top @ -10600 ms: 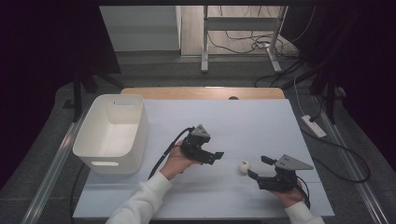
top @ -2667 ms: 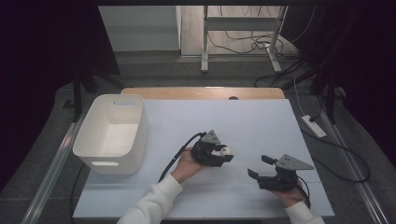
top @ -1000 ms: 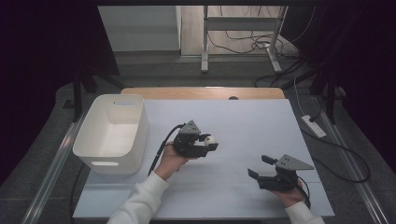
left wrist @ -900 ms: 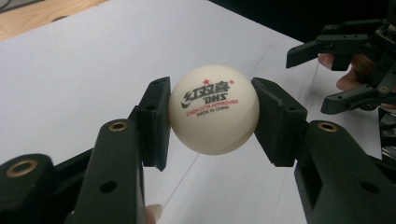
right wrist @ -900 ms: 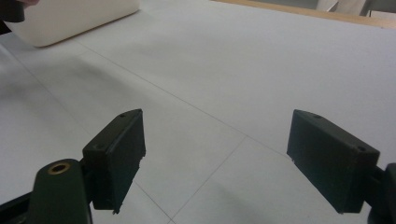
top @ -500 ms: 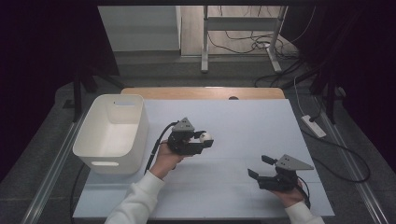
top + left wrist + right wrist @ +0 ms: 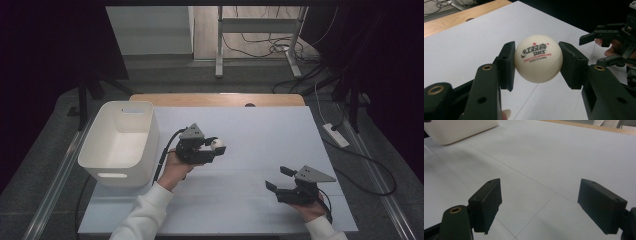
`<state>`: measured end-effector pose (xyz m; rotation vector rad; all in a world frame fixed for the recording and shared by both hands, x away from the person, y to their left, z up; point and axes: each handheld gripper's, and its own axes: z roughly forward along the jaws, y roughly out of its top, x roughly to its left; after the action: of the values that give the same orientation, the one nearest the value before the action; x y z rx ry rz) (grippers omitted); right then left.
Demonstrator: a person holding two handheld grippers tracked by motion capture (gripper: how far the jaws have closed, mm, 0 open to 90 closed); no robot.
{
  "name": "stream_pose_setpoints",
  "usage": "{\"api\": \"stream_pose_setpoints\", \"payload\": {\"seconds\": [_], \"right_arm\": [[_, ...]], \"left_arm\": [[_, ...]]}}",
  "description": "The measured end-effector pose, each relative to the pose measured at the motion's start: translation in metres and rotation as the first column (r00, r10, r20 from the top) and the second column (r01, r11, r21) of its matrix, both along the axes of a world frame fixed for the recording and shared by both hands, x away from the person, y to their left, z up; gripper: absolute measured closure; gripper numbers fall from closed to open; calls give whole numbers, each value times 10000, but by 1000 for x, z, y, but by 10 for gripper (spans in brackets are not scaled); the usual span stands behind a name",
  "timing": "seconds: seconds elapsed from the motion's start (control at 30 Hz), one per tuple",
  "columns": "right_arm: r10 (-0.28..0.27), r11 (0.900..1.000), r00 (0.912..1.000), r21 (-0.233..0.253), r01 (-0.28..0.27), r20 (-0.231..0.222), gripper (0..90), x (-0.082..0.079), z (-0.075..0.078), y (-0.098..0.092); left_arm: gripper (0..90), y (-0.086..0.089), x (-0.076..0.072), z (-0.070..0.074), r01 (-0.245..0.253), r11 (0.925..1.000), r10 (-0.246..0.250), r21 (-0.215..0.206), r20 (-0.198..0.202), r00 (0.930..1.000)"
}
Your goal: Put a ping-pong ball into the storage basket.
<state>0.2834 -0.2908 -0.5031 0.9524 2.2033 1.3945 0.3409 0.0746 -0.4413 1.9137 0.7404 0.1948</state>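
The left gripper (image 7: 214, 148) clamps a round white table-tennis ball (image 7: 538, 59) between its jaws, printed logo upright, above the white bench (image 7: 260, 130), right of the empty white plastic bin (image 7: 120, 142). The right gripper (image 7: 280, 179) rests near-right, jaws spread apart.

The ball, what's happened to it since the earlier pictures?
The left tool took the ball off the table near the right tool, then carried it left toward the bin, where it is now clamped, lifted. The right tool stayed put, open; the bin did not move.
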Motion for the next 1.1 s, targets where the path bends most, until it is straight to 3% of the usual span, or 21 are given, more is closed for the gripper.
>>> {"api": "stream_pose_setpoints", "payload": {"seconds": [1.1], "right_arm": [[8,10000,10000,23,-8,44,191,-1,0,0]], "left_arm": [[508,28,3,24,-697,9973,707,-214,511,9962]]}}
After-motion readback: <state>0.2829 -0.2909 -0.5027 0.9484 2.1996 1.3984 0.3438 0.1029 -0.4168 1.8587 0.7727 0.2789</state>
